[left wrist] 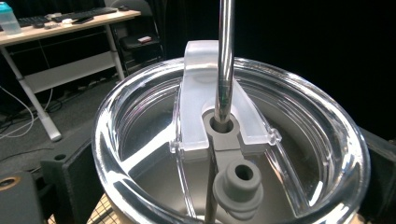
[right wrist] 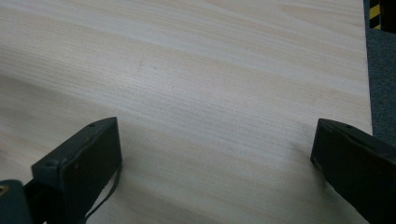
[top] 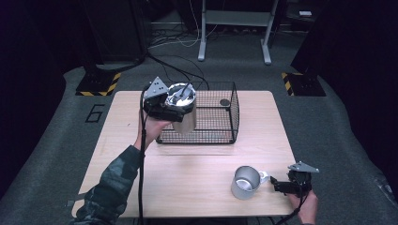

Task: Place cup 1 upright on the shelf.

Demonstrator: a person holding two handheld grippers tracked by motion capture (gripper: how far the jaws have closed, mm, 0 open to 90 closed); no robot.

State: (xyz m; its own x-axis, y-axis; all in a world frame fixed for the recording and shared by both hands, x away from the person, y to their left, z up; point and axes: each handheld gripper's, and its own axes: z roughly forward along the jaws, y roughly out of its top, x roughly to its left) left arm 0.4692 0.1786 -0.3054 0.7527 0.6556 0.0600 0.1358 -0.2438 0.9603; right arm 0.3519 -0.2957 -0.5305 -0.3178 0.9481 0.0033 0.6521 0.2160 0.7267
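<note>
The left gripper [top: 172, 108] is clenched on a steel tumbler [top: 184, 112], its jaws pressing the cup's sides just under the rim, and it holds the tumbler lifted off the table at the near left corner of a black wire basket [top: 232, 110]. In the left gripper view the clear plastic lid [left wrist: 140, 121] of that tumbler sits right in front of the camera, with a metal straw [left wrist: 225, 56] standing up through a grey grommet in its frosted slider (a second, unused grey plug lies just below it), and the black jaws show at either edge of the lid. From above, the tumbler hangs upright over the basket's left wall, partly overlapping the mesh, so whether it is inside the rim or just before it cannot be told. The basket stands on the far middle of the light wooden table [top: 197, 159]. The right gripper [top: 281, 185] rests low at the near right corner of the table with its jaws spread wide and nothing between them; the right gripper view looks along them at bare wood grain. Just beside its tips, to the left, stands a steel mug [top: 245, 182], open side up, its handle turned toward that gripper but apart from it.
</note>
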